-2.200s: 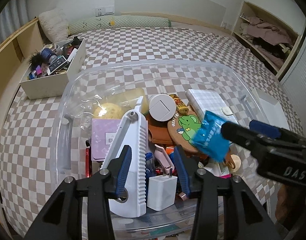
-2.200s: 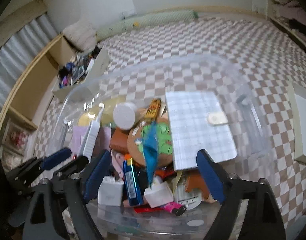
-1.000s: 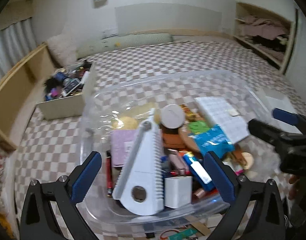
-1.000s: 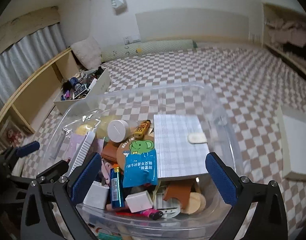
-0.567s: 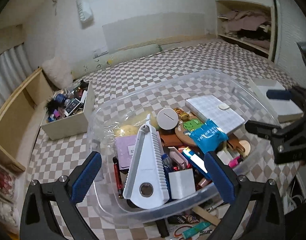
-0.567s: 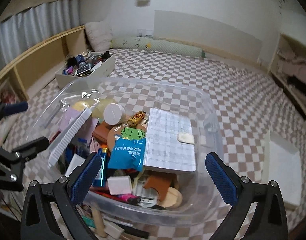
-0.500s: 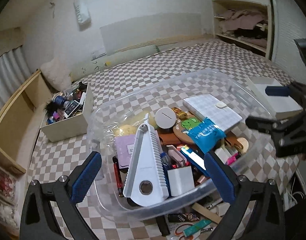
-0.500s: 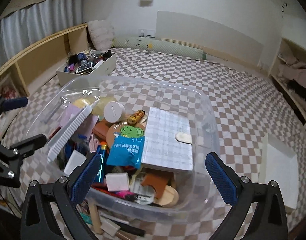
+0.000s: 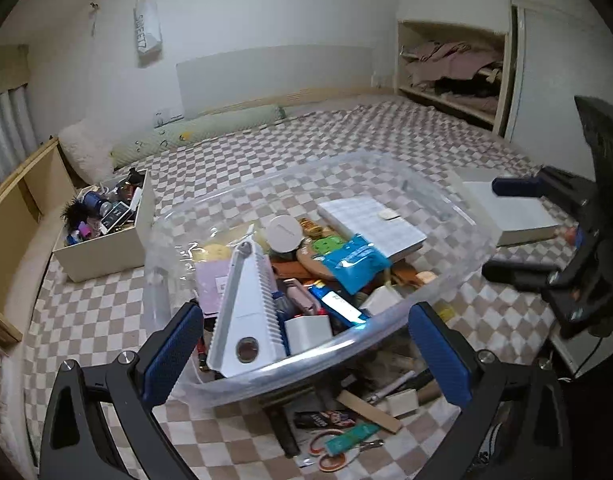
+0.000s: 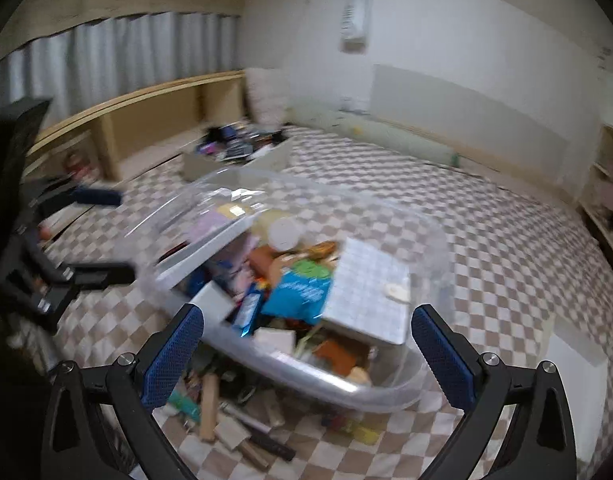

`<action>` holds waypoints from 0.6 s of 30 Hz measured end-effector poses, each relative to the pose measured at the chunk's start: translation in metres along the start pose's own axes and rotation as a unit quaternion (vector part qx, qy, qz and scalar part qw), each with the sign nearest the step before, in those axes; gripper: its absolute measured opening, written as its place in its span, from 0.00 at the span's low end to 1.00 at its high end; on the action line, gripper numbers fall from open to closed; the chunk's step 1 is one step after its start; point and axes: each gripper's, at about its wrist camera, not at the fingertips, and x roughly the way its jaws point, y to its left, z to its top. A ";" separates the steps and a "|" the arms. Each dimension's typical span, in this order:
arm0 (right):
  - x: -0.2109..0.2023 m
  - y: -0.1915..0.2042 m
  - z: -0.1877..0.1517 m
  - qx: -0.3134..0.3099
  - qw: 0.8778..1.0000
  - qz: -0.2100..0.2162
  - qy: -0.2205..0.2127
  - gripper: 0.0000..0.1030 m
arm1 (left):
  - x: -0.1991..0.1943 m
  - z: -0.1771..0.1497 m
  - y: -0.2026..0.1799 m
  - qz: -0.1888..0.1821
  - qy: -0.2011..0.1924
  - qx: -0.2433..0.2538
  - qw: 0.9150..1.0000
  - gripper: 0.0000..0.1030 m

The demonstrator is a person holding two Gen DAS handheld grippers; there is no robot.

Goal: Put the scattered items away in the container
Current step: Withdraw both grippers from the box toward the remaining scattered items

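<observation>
Because your left wrist view is sharp, it gives you what the blurred right wrist view cannot: inside the clear container [image 9: 446, 216] at the frame's centre you can pick out a white ridged wedge [image 9: 246, 300], a blue packet [image 9: 354, 258], a checked notebook [image 9: 370, 226], a round white lid [image 9: 284, 232] and a white charger block [image 9: 308, 330]. Below the container's near rim, at the bottom centre, orange-handled scissors [image 9: 338, 446], a wooden stick [image 9: 368, 406] and other small bits lie scattered on the checkered mat [image 9: 98, 320]. A cream box [image 9: 106, 244] of clutter sits at the left middle.

The right wrist view alone shows the curtains [image 10: 106, 56] and wooden ledge [image 10: 146, 100] in the upper left, with the container [image 10: 438, 248] smeared by motion at its centre.

Your left gripper [image 9: 306, 348] holds its blue-padded fingers spread wide and empty, framing the container's near rim from above. Your right gripper [image 10: 306, 352] is spread just as wide, holding nothing, above the container's near corner. Each shows in the other's view: the right gripper [image 9: 546, 236] at the right edge, clear of the container, and the left gripper [image 10: 90, 236] at the left edge, beside the container's wall.
</observation>
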 end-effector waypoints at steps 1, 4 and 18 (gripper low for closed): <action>-0.002 0.003 -0.002 -0.011 1.000 0.002 -0.002 1.00 | -0.004 -0.002 -0.002 -0.007 -0.006 0.000 1.000 1.00; -0.007 0.014 -0.009 -0.046 0.999 0.016 0.000 1.00 | -0.012 -0.006 -0.006 -0.029 -0.012 0.001 1.000 1.00; -0.020 0.039 -0.044 -0.094 0.994 0.045 -0.018 1.00 | -0.024 -0.033 -0.007 -0.085 -0.022 0.023 0.996 1.00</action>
